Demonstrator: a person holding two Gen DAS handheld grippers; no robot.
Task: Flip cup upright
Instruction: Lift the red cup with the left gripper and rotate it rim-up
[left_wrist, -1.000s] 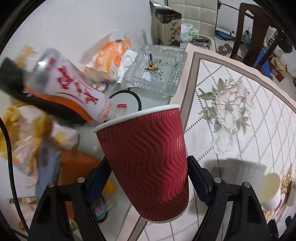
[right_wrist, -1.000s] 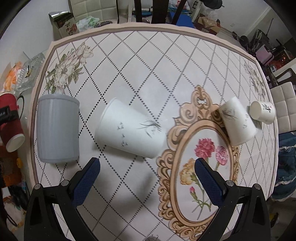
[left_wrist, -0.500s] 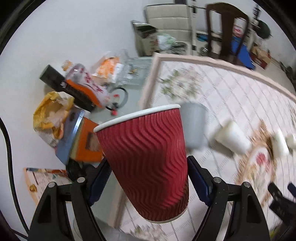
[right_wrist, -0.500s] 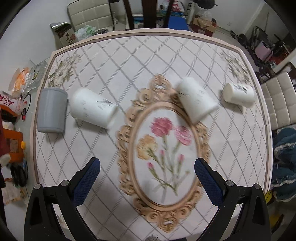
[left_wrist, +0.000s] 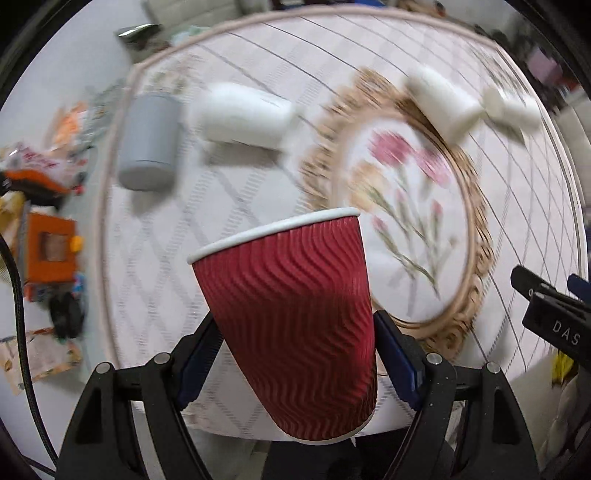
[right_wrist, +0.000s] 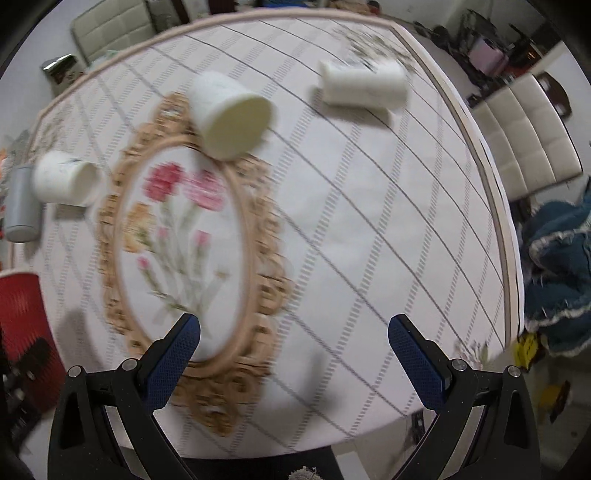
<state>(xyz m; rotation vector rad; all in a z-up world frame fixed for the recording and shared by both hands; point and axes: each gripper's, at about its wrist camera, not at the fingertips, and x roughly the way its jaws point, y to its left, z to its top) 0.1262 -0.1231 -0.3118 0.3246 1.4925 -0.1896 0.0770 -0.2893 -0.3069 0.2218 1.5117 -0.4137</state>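
My left gripper (left_wrist: 295, 354) is shut on a red ribbed paper cup (left_wrist: 291, 317), mouth up and slightly tilted, held high above the table's near edge. The cup also shows at the left edge of the right wrist view (right_wrist: 22, 317). My right gripper (right_wrist: 293, 354) is open and empty, high above the flowered tablecloth (right_wrist: 369, 229). Three white cups lie on their sides: one near the grey cup (right_wrist: 66, 179), one at the top of the oval (right_wrist: 229, 114), one at the far right (right_wrist: 364, 85). A grey cup (left_wrist: 147, 142) lies on its side at the left.
Clutter lies left of the cloth: an orange box (left_wrist: 50, 247), snack bags (left_wrist: 33, 166) and a black cable (left_wrist: 18, 314). White chairs (right_wrist: 532, 140) and a blue garment (right_wrist: 557, 273) stand to the right of the table. The right gripper's body (left_wrist: 554, 317) shows at the left wrist view's right edge.
Both grippers have swung to the right and risen. The left gripper has carried the red cup from over the clutter to above the cloth. The right gripper stays open.
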